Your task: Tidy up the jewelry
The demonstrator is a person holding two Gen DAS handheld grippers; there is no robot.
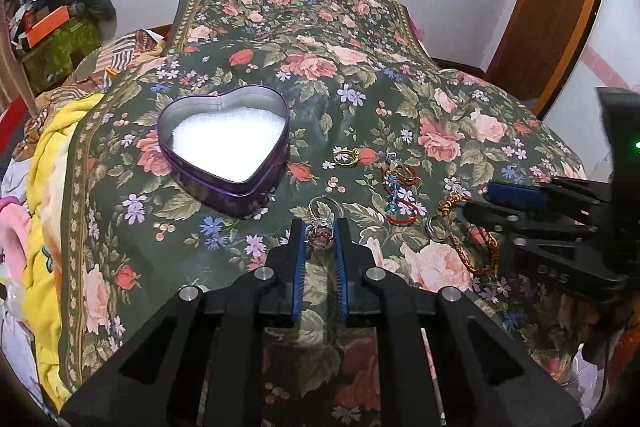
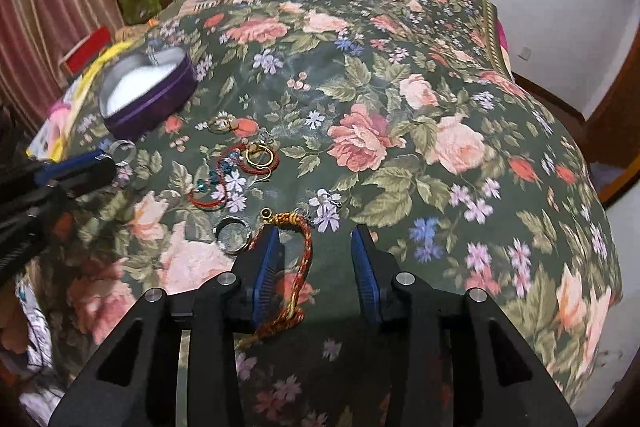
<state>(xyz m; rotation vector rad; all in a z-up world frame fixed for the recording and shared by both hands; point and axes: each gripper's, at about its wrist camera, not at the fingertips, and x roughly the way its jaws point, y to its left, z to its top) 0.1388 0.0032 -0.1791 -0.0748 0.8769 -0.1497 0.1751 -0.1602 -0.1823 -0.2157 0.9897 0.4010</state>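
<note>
The step in hand is the first pick: the left tool (image 1: 319, 233) has its two blue pads drawn close on a silver ring with a stone (image 1: 320, 227), and the ring appears just clear of the floral bedspread (image 1: 400, 99), though the wrist view is too foreshortened to be sure it is lifted. The heart-shaped tin (image 1: 226, 151), lid off and lined with white padding, holds nothing yet and sits at about ten o'clock from that tool, near but apart.

My judgement is that the next move calls for carrying the ring up and over the tin's rim, then parting the pads above the padding.

The left tool points forward and slightly down along the bed. The right tool (image 2: 316, 247) stands wide open and holds nothing, low over the bedspread, with a braided red-and-gold cord (image 2: 304, 239) lying between its pads, close to the left one. A plain metal ring (image 2: 233, 230) lies at its ten o'clock, and a tangle of red and blue bead pieces (image 2: 224, 183) and a pair of gold rings (image 2: 224, 123) lie farther towards eleven.
</note>
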